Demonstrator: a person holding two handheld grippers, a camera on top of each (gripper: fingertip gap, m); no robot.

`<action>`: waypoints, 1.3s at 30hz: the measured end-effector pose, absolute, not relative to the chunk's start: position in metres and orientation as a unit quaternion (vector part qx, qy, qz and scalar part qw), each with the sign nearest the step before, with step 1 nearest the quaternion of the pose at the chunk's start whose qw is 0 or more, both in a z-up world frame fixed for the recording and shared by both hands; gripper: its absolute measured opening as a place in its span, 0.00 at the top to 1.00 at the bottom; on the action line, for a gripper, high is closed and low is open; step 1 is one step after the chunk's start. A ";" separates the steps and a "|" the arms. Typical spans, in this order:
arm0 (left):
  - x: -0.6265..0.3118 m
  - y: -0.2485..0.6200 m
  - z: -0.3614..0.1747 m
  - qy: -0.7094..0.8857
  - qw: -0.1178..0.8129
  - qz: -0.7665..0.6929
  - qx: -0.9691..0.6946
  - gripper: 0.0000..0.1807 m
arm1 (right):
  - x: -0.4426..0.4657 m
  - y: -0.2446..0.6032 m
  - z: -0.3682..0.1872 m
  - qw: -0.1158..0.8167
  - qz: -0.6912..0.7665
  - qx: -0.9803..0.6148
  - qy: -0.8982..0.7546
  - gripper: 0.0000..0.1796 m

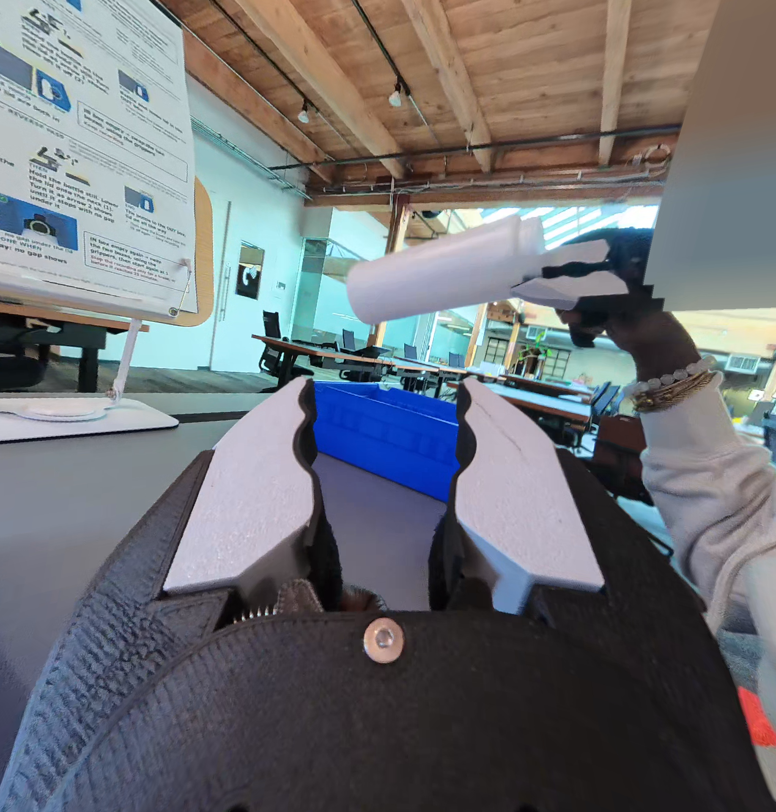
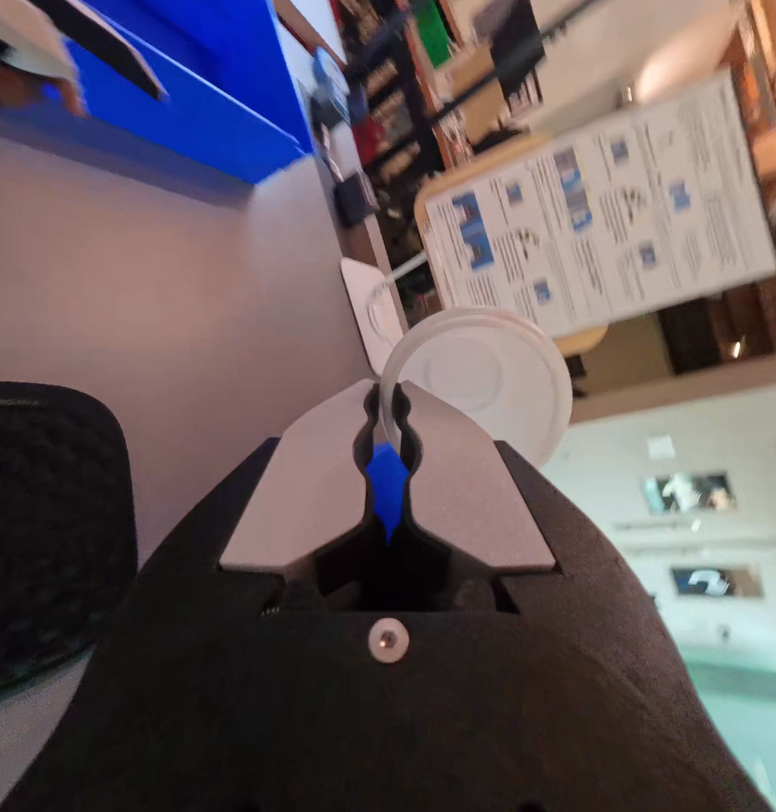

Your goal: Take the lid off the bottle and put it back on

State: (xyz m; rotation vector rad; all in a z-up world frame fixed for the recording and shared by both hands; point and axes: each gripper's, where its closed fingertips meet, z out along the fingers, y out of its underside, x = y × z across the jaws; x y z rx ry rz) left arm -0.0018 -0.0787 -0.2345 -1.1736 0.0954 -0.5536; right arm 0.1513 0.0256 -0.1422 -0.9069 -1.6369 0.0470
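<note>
The left gripper (image 1: 384,408) is hovering low over the dark table (image 1: 91,474) on the near side of the blue bin (image 1: 377,422), its fingers standing wide apart with nothing between them. The bin is showing through that gap.

Above the bin and to its right, the right gripper (image 1: 566,274) is holding the white bottle (image 1: 430,272) up in the air, lying almost level, its base pointing out over the bin's left side. In the right wrist view the right gripper's fingers are nearly together, pinching the rim of the round white lid (image 2: 487,378), and the bottle's body is hiding behind that lid. The lid seems to be sitting on the bottle, though the join is too small to judge.

Left of the bin, a printed instruction sheet (image 1: 91,154) is leaning on a white stand.

The bottle appears to be getting presented for the unscrewing, which is not yet under way. The next move is likely calling for the left gripper to rise to the bottle's body and close on it firmly, so that the right gripper can be twisting the lid without the body turning along.
</note>
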 end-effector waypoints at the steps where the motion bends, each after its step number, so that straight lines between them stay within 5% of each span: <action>1: 0.000 -0.078 -0.236 0.052 0.795 -0.249 -0.551 0.67 | 0.159 0.038 -0.149 0.595 0.024 -0.421 -0.684 0.96; 14: 0.020 -0.074 -0.248 0.122 0.785 -0.183 -0.579 0.67 | 0.192 0.137 -0.279 0.544 0.203 -0.576 -0.576 0.96; 25: 0.028 -0.075 -0.250 0.160 0.786 -0.145 -0.580 0.67 | 0.222 0.126 -0.331 0.363 0.224 -0.718 -0.550 0.88; 32: 0.024 -0.077 -0.246 0.149 0.796 -0.128 -0.572 0.63 | 0.235 0.127 -0.329 0.356 0.194 -0.736 -0.542 0.86; 39: -0.007 -0.109 -0.221 0.073 0.788 -0.151 -0.592 0.48 | 0.211 0.103 -0.264 0.423 0.288 -0.711 -0.483 0.57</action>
